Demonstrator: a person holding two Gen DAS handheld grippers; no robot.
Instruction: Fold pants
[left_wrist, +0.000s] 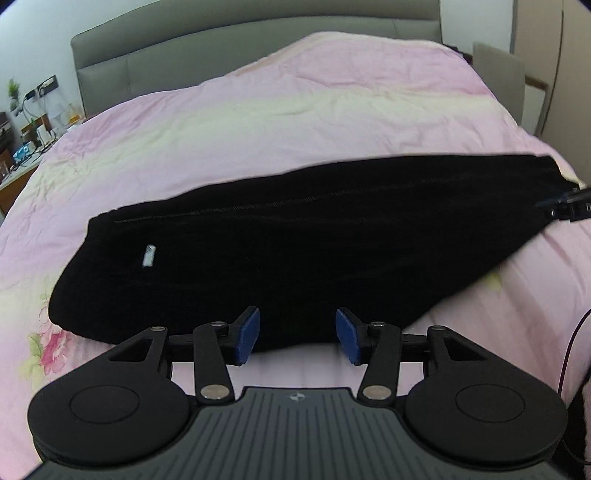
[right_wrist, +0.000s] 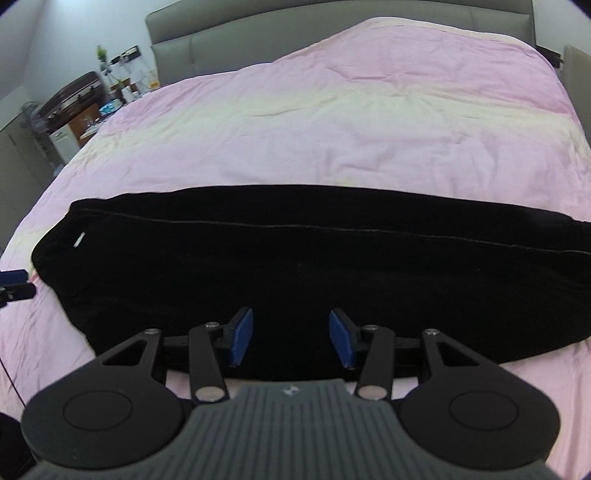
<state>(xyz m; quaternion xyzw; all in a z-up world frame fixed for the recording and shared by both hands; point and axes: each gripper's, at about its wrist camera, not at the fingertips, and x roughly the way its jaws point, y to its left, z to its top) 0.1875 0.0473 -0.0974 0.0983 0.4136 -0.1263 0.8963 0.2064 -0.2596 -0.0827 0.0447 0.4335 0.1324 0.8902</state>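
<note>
both the left gripper and right gripper are hovering spread and empty over the soft, limp black pants, likely best pinched at an end.

The black pants run past the right edge of the right wrist view, so that end cannot be seen there. Their near edge is hidden behind the right gripper in that view, and behind the left gripper in the left wrist view. The folds of the dark cloth do not read. The small white label is too small to make out. The clutter on the bedside desk is blurred and tiny. The bed is cut off on all sides.
</note>
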